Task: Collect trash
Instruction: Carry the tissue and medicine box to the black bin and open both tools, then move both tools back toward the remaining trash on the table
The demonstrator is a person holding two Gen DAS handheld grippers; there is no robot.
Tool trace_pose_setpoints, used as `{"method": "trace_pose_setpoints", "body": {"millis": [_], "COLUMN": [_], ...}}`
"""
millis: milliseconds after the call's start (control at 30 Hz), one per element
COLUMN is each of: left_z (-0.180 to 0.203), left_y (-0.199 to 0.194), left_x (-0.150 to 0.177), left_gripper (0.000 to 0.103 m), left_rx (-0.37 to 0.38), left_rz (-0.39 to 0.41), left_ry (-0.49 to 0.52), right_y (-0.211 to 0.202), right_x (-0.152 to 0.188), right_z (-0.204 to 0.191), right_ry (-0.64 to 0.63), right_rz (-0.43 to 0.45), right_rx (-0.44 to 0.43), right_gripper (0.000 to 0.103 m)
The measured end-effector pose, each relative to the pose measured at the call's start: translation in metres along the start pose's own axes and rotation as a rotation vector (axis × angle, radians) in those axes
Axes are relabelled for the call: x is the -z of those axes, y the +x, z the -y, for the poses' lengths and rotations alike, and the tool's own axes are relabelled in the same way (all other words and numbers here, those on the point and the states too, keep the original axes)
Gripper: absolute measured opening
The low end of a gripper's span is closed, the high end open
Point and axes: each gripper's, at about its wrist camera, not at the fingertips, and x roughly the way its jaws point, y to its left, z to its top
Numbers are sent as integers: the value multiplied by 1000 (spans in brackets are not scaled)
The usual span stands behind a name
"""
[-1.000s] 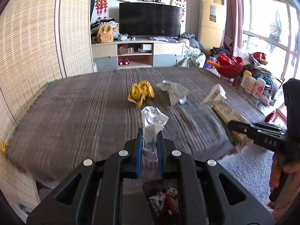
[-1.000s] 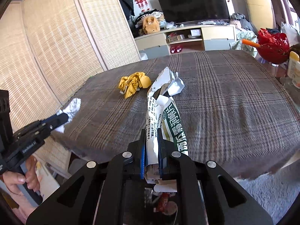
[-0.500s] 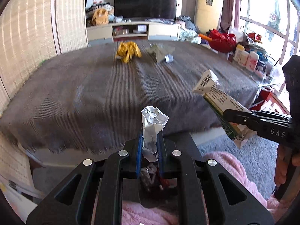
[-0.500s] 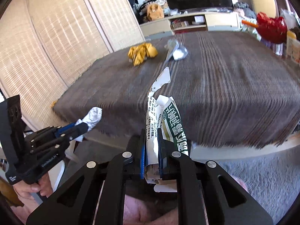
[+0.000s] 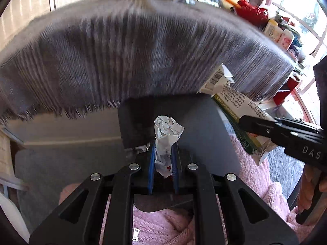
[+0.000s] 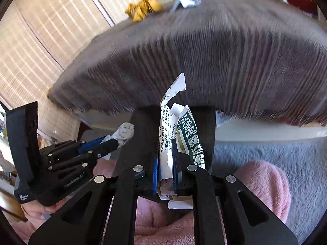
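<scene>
My left gripper (image 5: pixel 162 147) is shut on a crumpled white paper wad (image 5: pixel 166 129), held below the table's front edge over a dark bin (image 5: pixel 184 122). My right gripper (image 6: pixel 165 157) is shut on a torn green-and-white carton (image 6: pixel 184 134), which also hangs in front of the dark bin (image 6: pixel 143 126). In the left wrist view the right gripper (image 5: pixel 243 120) shows at the right with the carton (image 5: pixel 231 96). The right wrist view shows the left gripper (image 6: pixel 114 143) with the wad (image 6: pixel 125 133) at the left. A yellow crumpled wrapper (image 6: pixel 143 10) and a grey wrapper (image 6: pixel 186 0) lie on the far tabletop.
The table's grey fringed cloth (image 5: pixel 132 51) hangs just ahead of both grippers. Pink fleece legs (image 6: pixel 263 183) fill the foreground. Red plastic items and bottles (image 5: pixel 273 28) stand at the right. Grey carpet (image 6: pixel 265 149) lies under the table.
Both grippers have sunk from above the tabletop to below its front edge and tilted downward, each still holding its trash. The dark bin and pink legs have come into view.
</scene>
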Motion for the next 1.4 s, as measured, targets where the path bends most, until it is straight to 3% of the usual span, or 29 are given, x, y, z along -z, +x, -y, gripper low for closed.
{"method": "trace_pose_setpoints", "body": {"millis": [300,533,667,700,767,800,867,933,1033,1100,1400], "left_z": [3,7,5,4,3,0,-4,-8,-17,-18,-24], "left_y": [34,40,40,40,37,36,32,26,11,3,-22], "left_x": [10,10,3,3,-1,-2,-3,-4,-4,-6,-18], "left_gripper": [13,14,23,31,38,40,47,65,86,94,95], "left_rx": [16,20,8,-3,-9,-8,-6,-10,-11,-20,-57], "left_rz": [-92,-100,-109,-109,-108,-107,-103,-95,-73,-60,-26], "left_ry": [10,16,11,11,7,2,-1,-2,0,11,38], "right_y": [42,46,49,48,47,45,42,36,28,22,0], "right_x": [8,1,-2,-2,-3,-4,-5,-7,-9,-11,-22], "right_z": [16,12,11,11,12,13,15,16,21,24,23], "right_ry": [71,77,76,81,95,104,104,106,114,113,89], "right_rz": [-109,-109,-112,-110,-97,-82,-71,-49,-21,-3,37], "right_rx": [-24,-32,-2,7,11,12,23,46,73,103,132], "right_gripper": [12,15,17,20,66,70,71,73,89,99,100]}}
